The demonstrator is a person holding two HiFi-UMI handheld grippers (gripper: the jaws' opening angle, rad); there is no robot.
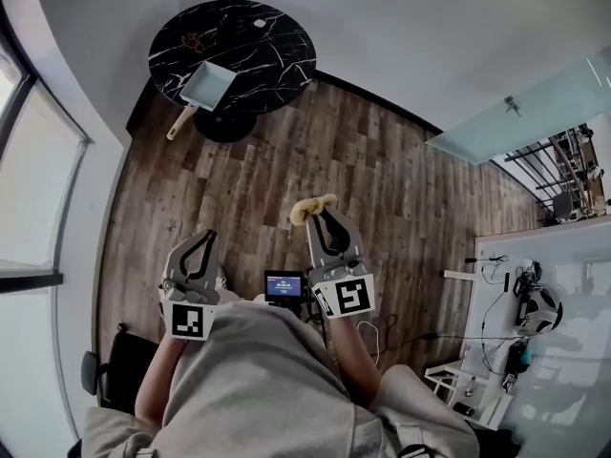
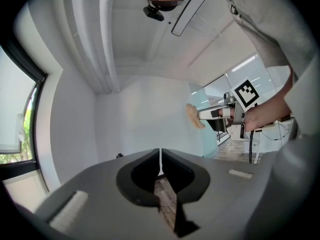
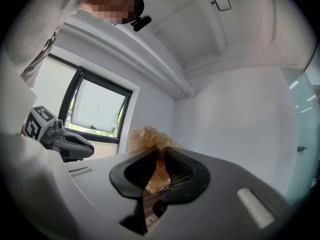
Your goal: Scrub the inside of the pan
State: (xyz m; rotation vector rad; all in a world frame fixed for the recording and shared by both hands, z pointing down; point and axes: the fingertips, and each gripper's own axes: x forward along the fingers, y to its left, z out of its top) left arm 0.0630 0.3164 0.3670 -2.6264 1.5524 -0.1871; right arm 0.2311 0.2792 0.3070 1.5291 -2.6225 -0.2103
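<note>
Head view looks down on a wood-plank floor (image 1: 382, 189) that runs out to a white wall (image 1: 430, 27), with a window (image 1: 33, 189) on my left. Well ahead of me a round black marble desk (image 1: 272, 36) carries the pale square pan (image 1: 208, 86), its wooden handle poking past the desk's edge. My left gripper (image 1: 206, 237) has its jaws pressed together on nothing. My right gripper (image 1: 325, 213) is clamped on a tan fibrous scrubber (image 1: 307, 208), over the floor and well apart from the pan. A white desk (image 1: 573, 256) with cables stands at my right.
</note>
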